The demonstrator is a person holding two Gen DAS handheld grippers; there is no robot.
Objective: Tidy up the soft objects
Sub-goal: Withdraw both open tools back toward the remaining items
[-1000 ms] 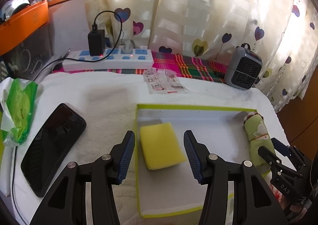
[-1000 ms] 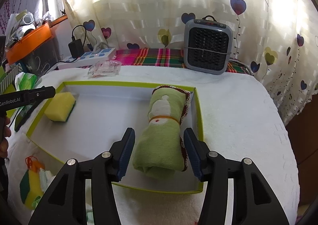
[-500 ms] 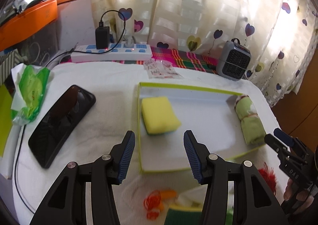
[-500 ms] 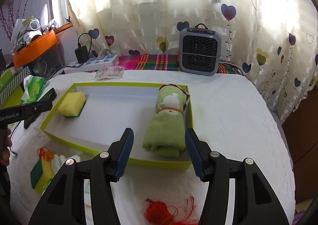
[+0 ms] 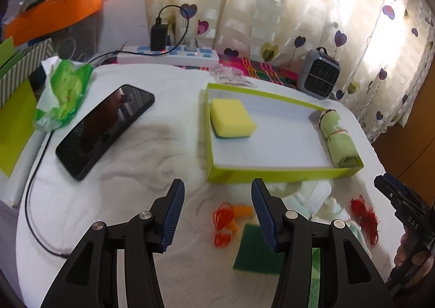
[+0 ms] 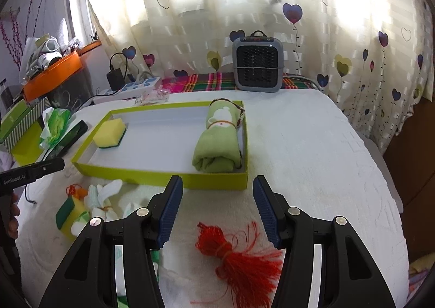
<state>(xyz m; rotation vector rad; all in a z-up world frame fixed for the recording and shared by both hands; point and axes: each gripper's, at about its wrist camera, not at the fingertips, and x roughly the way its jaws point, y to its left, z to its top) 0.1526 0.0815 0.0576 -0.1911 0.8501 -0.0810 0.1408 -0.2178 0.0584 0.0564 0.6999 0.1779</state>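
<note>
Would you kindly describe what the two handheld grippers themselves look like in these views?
Both the left gripper and the right gripper have matte black angular frames with silver round bolts, and two fingers lined with ribbed dark-blue pads. Seen from the opposite camera, the left body bears white "GenRobot.AI" lettering; the right shows "DAS". No cables or sleeves are visible.
</note>
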